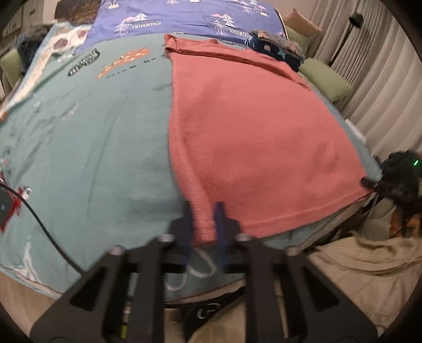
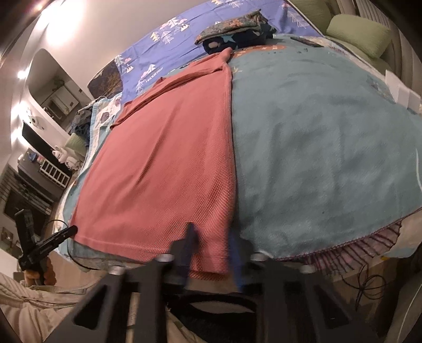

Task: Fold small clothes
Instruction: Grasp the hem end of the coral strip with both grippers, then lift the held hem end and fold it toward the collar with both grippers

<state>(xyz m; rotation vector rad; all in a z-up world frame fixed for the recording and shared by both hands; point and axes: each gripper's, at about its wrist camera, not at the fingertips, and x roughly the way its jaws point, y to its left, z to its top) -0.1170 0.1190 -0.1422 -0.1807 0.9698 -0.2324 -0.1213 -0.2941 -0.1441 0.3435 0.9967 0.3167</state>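
A salmon-pink knit garment [image 1: 253, 132] lies flat on a teal blanket [image 1: 87, 147] on the bed; it also shows in the right wrist view [image 2: 168, 163]. My left gripper [image 1: 203, 211] has its two blue-tipped fingers on either side of the garment's near left corner, with the fabric between them. My right gripper [image 2: 211, 234] straddles the garment's near right corner in the same way. The other gripper [image 1: 387, 187] shows at the right edge of the left wrist view, and at the lower left of the right wrist view [image 2: 52, 242].
A stack of folded dark clothes [image 1: 277, 46] sits at the far end by a purple tree-print sheet [image 1: 184, 18]. Green cushions [image 1: 325, 77] line one side. A black cable [image 1: 39, 219] crosses the blanket's near left. Beige bedding [image 1: 369, 263] lies below the bed edge.
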